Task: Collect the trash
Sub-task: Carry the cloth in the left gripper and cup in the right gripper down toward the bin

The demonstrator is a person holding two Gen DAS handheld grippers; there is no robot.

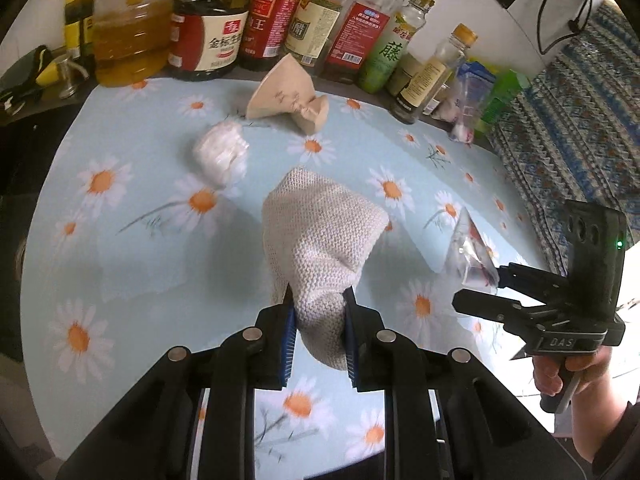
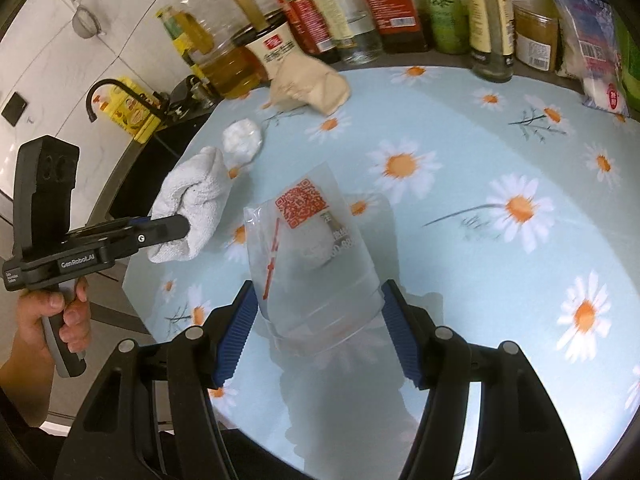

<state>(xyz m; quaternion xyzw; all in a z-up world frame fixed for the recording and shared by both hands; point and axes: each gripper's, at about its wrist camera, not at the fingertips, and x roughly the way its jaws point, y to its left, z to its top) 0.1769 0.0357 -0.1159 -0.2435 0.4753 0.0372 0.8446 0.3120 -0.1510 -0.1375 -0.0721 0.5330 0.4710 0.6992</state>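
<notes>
**Both tongs loaded above the daisy surface**

The left tongs (image 1: 319, 312) pinch a white knitted cloth (image 1: 320, 236) by its near end; its long axis runs forward, away from the camera, held above the surface (image 1: 132, 208). The right tongs (image 2: 320, 320), fairly wide apart, grip a clear plastic bag (image 2: 308, 248) whose printed end points away. A white wad (image 1: 220, 154) and crumpled beige paper (image 1: 288, 94) lie near the bottles (image 1: 208, 36).

Daisy-print tablecloth (image 1: 132, 216) underneath, row of sauce and oil bottles (image 1: 224, 36) along its far edge, black faucet (image 2: 105, 92) beyond, patterned fabric (image 1: 568, 128) at one side.
</notes>
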